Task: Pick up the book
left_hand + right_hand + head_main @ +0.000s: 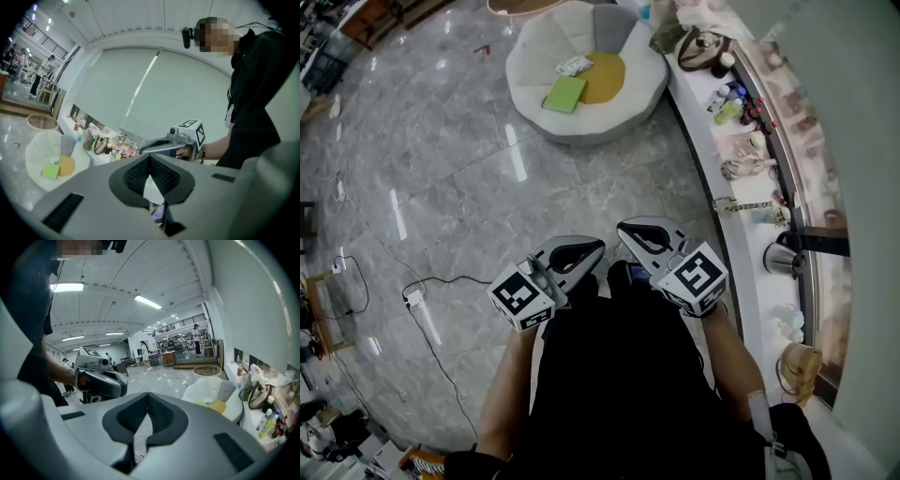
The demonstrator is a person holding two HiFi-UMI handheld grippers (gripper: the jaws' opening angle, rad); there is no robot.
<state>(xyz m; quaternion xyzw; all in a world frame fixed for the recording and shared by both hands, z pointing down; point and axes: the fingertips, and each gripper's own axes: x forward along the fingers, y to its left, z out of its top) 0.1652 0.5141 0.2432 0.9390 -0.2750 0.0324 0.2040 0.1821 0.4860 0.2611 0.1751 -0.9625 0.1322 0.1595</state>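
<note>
Head view: left hand-held gripper (592, 249) and right hand-held gripper (628, 230) sit by my torso, well apart from the green book (564, 94), which lies flat on the round white seat (581, 127) beside a yellow cushion (602, 77). Left gripper view: jaws pressed together, empty. Right gripper view: same. Risk: if I arrive with the jaws closed, they'd likely shove the book toward the seat's edge.

Two grippers (598, 247) (624, 227), one white pouf (581, 127), one green book (564, 94), one yellow cushion (606, 77) (round), one kettle (780, 258).

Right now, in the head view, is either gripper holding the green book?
No: the green book lies on the white round seat, apart from the left gripper and right gripper, both shut empty.
</note>
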